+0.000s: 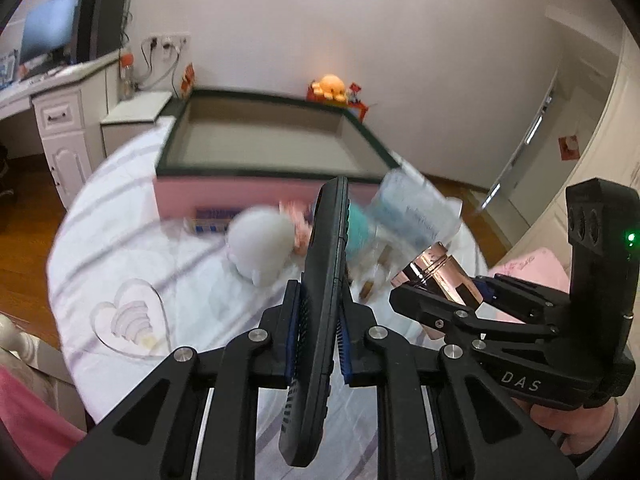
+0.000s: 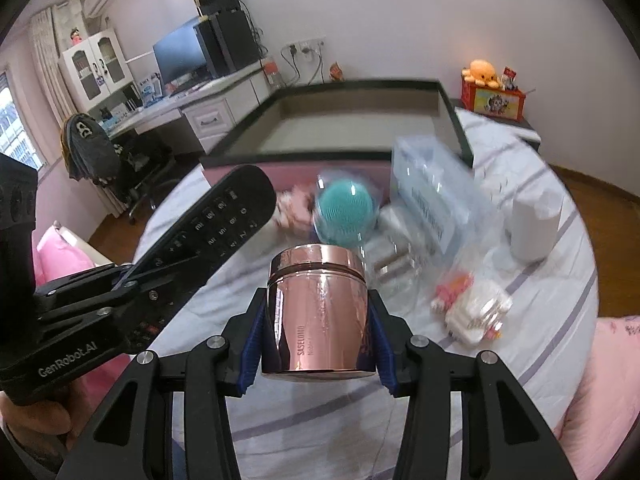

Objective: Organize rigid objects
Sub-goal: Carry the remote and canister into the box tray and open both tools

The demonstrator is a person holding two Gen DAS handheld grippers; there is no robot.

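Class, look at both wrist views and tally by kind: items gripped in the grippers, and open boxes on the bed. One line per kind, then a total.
Held remote controls: 1, the black remote in the left gripper
Held jars: 1, the rose-gold jar in the right gripper
Open boxes: 1, the pink box with a dark rim
Total: 3

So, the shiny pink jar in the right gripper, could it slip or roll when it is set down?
The rose-gold jar looks mirror-smooth, so it may slip between the right gripper's pads. It is round, so on its side it would probably roll. Upright, its flat base should stand, though the soft bedspread might tip it.
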